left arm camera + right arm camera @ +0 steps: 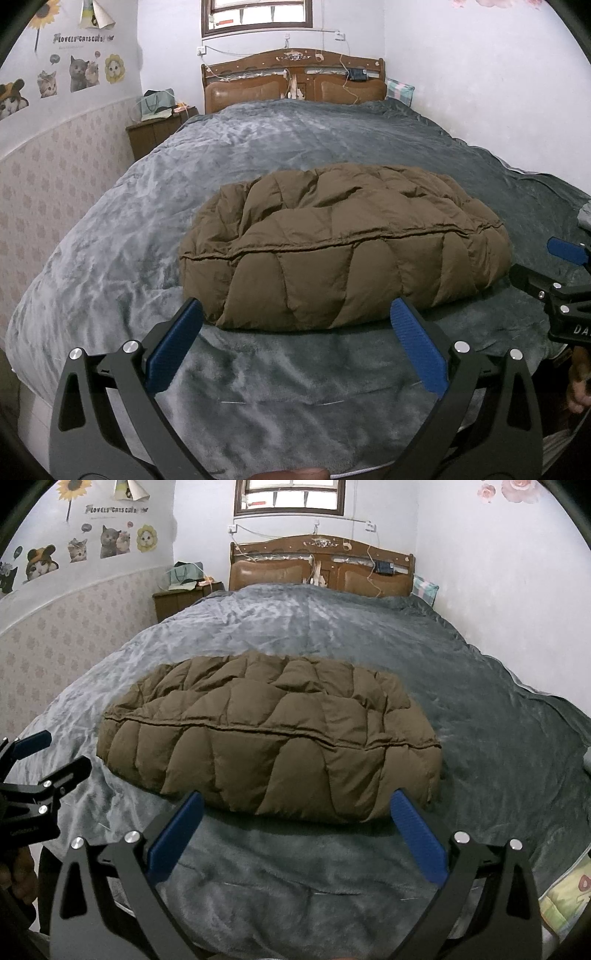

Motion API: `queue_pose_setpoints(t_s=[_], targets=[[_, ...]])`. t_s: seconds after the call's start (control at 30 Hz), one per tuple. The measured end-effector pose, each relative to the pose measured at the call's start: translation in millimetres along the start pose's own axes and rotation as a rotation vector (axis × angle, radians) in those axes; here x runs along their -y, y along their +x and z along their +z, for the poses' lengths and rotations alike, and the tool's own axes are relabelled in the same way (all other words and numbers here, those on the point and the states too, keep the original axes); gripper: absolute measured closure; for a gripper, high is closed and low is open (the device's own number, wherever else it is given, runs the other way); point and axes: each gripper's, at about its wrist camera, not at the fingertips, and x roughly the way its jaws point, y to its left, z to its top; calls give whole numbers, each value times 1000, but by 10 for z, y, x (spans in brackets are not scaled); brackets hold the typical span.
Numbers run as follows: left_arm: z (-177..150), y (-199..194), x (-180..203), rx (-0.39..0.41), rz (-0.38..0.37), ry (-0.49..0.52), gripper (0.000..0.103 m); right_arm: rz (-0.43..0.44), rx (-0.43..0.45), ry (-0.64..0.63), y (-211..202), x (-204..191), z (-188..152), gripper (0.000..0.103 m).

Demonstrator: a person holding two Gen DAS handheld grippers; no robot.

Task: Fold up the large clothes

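The brown jacket [343, 247] lies folded in a puffy bundle mid-bed [258, 147], near the foot. Both the left hand-held gripper [295, 347] and right hand-held gripper [295, 834] hover wide open, empty. Down filling may spring the fold open; a shallow pinch could slip.

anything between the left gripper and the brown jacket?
Nothing but bare grey blanket between the open left gripper and the folded brown jacket, per the left wrist view.
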Motion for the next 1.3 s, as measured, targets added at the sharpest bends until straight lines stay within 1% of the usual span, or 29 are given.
queue_pose_setpoints(t_s=[0.27, 0.53, 1.3], targets=[[4, 11, 5, 0, 0, 2, 3, 5, 4, -6, -10, -13, 19, 2], [5, 13, 8, 0, -2, 2, 3, 6, -22, 10, 30, 43, 41, 2], [-4, -35, 53, 10, 2, 1, 3, 22, -21, -3, 48, 68, 29, 2]])
